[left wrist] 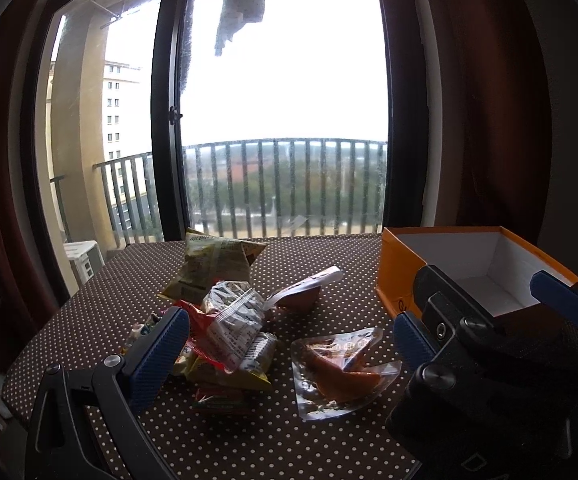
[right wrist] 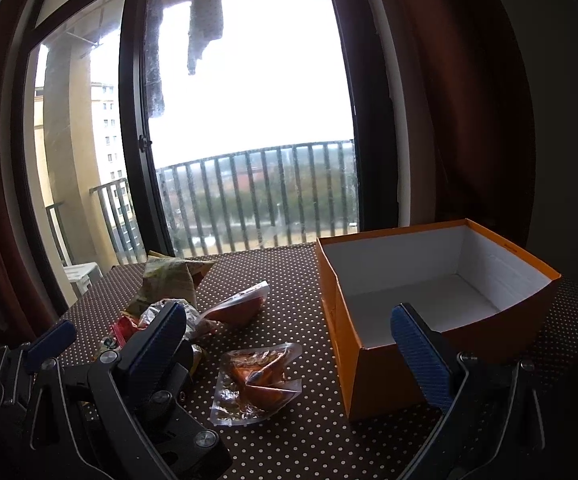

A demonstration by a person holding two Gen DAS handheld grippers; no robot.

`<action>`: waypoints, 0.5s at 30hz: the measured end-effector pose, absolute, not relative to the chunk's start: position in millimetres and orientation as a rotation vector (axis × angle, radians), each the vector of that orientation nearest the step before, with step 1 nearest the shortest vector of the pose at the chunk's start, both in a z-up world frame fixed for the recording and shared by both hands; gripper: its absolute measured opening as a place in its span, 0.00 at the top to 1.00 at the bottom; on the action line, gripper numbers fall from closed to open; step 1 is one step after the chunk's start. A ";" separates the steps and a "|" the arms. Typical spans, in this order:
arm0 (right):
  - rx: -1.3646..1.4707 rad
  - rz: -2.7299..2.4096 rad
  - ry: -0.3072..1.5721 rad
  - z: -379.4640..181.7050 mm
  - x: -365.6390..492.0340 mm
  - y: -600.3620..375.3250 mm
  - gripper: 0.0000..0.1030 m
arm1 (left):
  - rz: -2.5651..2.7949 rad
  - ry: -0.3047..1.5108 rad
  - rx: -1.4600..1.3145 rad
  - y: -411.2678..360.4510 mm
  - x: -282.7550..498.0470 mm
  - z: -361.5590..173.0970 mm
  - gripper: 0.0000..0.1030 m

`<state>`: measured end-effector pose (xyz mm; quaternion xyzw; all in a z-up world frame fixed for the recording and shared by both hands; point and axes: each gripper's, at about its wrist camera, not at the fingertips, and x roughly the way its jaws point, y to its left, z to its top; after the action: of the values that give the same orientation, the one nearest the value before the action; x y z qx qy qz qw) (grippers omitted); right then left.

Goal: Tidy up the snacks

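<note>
**Snacks heaped, box bare**

The left tongs (left wrist: 291,344) hung wide open and empty over the desk (left wrist: 89,320), the snack pile (left wrist: 225,320) just ahead between its fingers. A clear packet (right wrist: 257,384) lay apart, between pile and box (right wrist: 369,360). The right tongs (right wrist: 289,340), equally open and empty, seemed nearer that packet, box to its right.

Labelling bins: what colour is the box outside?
Orange box, white inside; clearest in the right wrist view.
</note>
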<state>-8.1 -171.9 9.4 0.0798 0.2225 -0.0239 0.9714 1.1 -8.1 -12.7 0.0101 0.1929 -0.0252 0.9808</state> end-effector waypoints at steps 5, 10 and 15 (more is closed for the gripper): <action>0.157 -0.044 0.449 9.1 -8.7 -169.9 0.00 | -0.055 0.385 0.026 -10.3 0.7 -12.5 0.01; 0.159 -0.046 0.447 9.0 -8.8 -170.3 0.00 | -0.054 0.383 0.024 -10.1 0.2 -12.0 0.01; 0.159 -0.046 0.447 9.1 -8.9 -170.1 0.00 | -0.055 0.384 0.026 -10.1 -0.3 -12.5 0.01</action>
<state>-8.9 -170.1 9.1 0.0787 0.2213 -0.0230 0.9717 -0.3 -10.1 -12.5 0.0128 0.1908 -0.0273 0.9812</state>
